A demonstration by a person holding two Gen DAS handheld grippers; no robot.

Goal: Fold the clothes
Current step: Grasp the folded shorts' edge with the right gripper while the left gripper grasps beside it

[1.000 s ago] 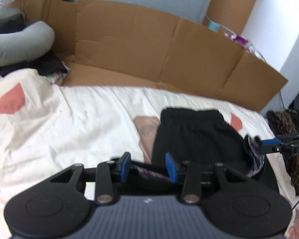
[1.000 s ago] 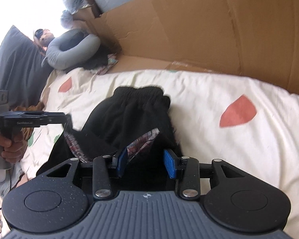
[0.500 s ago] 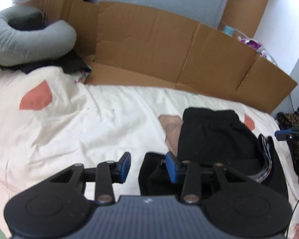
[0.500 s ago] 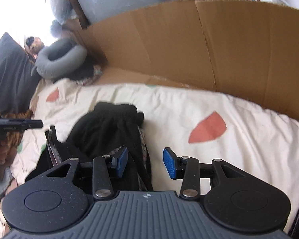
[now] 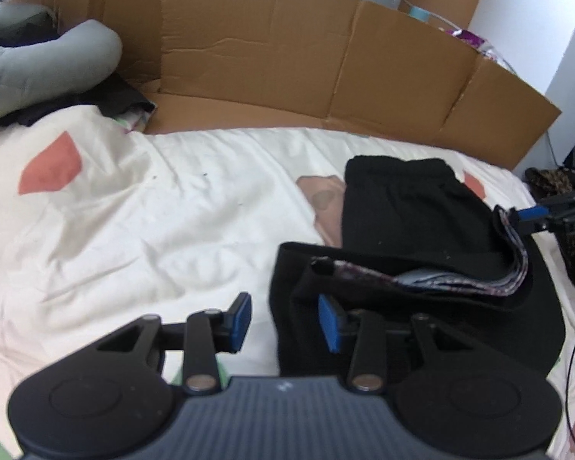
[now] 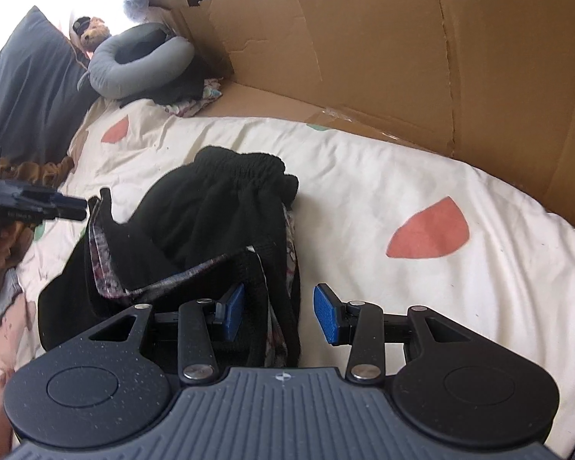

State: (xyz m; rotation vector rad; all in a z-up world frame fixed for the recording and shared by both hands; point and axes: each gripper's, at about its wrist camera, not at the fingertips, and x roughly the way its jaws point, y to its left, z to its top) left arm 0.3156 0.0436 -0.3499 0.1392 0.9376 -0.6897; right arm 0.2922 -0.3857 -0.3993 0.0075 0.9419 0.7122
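A: Black shorts [image 5: 410, 207] lie on the bed [image 5: 142, 230], waistband toward the cardboard wall [image 5: 257, 57], the near end folded over with patterned lining showing.

B: And the claws?

A: Both open, gripping nothing. Left claw [image 5: 285, 322] sits at the fold's left edge; right claw [image 6: 278, 312] straddles its right edge. Long axis runs away from both.
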